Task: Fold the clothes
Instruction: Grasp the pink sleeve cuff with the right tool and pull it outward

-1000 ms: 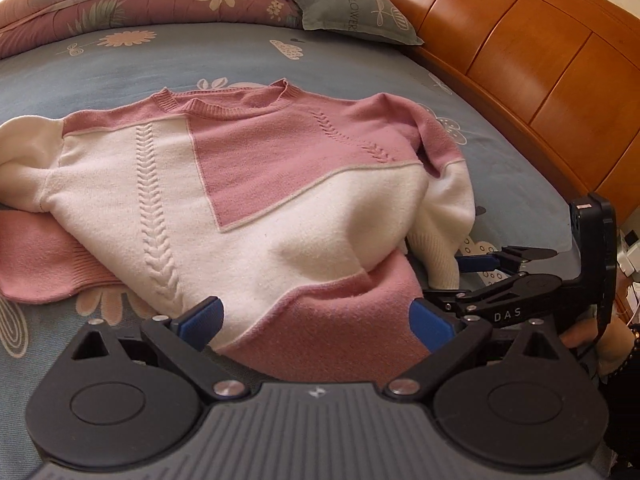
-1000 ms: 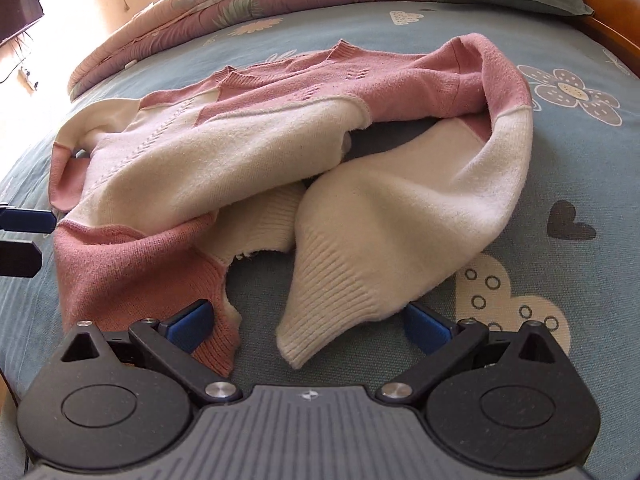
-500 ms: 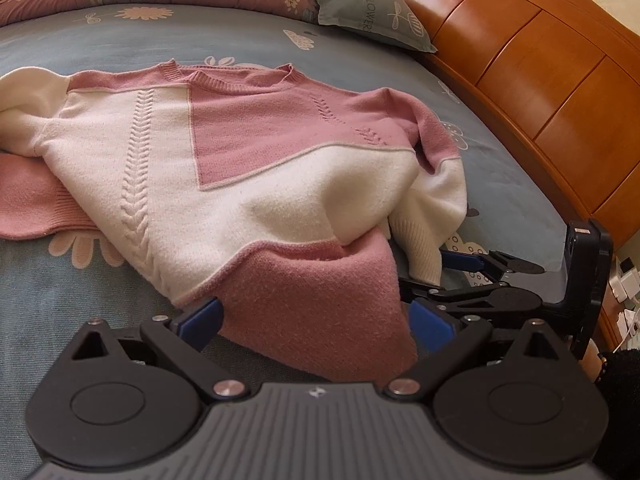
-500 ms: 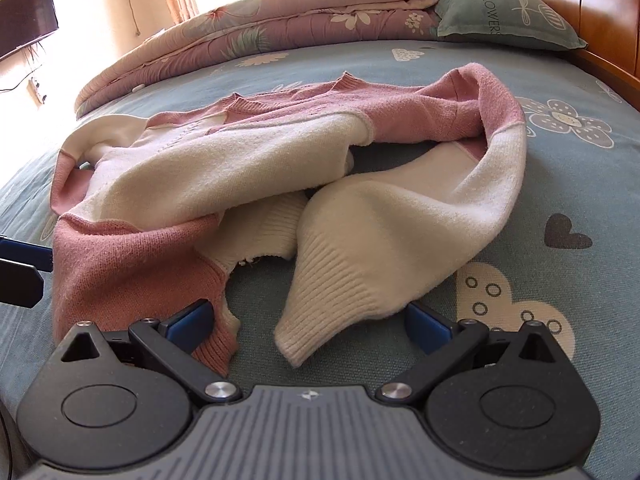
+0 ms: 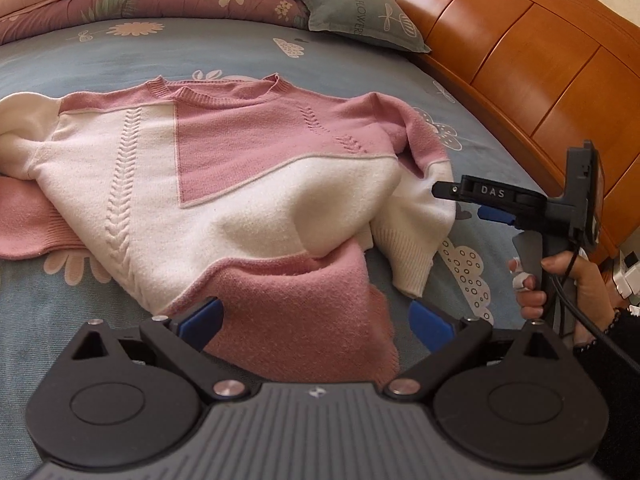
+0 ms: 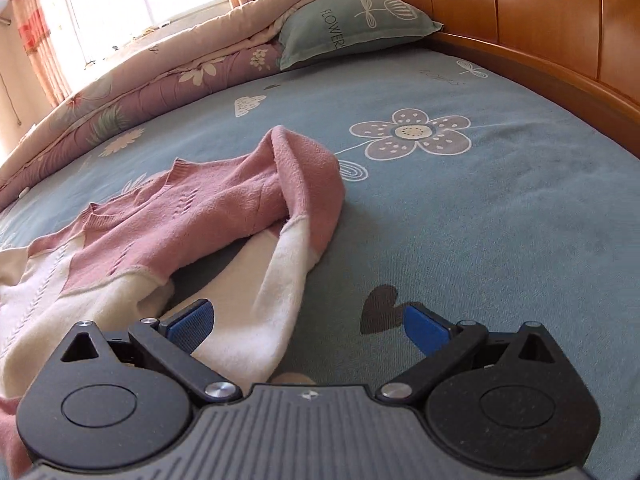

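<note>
Sweater: left sleeve cut off by frame edge in left wrist view, hem partly hidden behind left gripper body. Right wrist view: cuff of white sleeve hidden under right gripper. Person's hand: only fingers + bit of dark cuff visible, rest out of frame. Pillow text only partly legible.
</note>
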A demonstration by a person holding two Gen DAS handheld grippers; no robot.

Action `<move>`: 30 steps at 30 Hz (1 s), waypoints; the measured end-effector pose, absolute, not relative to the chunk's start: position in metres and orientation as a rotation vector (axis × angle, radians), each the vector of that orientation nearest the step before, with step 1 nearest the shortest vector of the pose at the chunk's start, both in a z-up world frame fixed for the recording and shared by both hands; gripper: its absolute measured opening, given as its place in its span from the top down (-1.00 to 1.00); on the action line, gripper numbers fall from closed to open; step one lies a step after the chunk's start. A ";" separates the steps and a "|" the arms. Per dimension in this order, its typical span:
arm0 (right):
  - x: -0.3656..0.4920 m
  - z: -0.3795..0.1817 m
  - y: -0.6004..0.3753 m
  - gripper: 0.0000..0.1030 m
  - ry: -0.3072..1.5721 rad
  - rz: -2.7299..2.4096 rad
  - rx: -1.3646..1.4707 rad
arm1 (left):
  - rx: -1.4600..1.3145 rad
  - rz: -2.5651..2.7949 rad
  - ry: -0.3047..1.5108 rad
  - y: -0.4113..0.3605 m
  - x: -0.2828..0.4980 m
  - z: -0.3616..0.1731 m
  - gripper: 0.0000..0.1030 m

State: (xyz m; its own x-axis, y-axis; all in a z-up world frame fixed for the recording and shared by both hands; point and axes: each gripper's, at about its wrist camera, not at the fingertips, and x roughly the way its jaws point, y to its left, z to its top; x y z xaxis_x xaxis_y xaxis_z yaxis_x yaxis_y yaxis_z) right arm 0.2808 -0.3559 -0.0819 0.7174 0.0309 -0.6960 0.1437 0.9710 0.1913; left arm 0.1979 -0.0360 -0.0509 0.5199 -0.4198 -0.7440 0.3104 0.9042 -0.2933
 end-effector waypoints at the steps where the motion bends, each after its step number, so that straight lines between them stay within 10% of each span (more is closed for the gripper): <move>1: 0.292 -0.086 -0.355 -1.00 0.786 -0.079 0.222 | -0.126 -0.438 0.930 -0.037 0.198 -0.052 -0.92; 18: 0.362 -0.067 -0.426 -1.00 0.757 -0.621 -0.371 | -0.096 -0.426 0.958 -0.036 0.207 -0.061 -0.92; 30: 0.396 -0.048 -0.482 -1.00 0.813 -0.414 -0.278 | -0.088 -0.426 0.973 -0.038 0.214 -0.063 -0.92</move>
State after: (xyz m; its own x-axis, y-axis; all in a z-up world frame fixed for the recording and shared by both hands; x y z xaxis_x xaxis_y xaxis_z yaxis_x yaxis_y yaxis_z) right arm 0.3957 -0.4815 -0.0482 0.6146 -0.4589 -0.6417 0.2500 0.8848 -0.3934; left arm 0.2139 -0.0385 -0.0625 0.4869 -0.3890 -0.7821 0.3109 0.9139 -0.2610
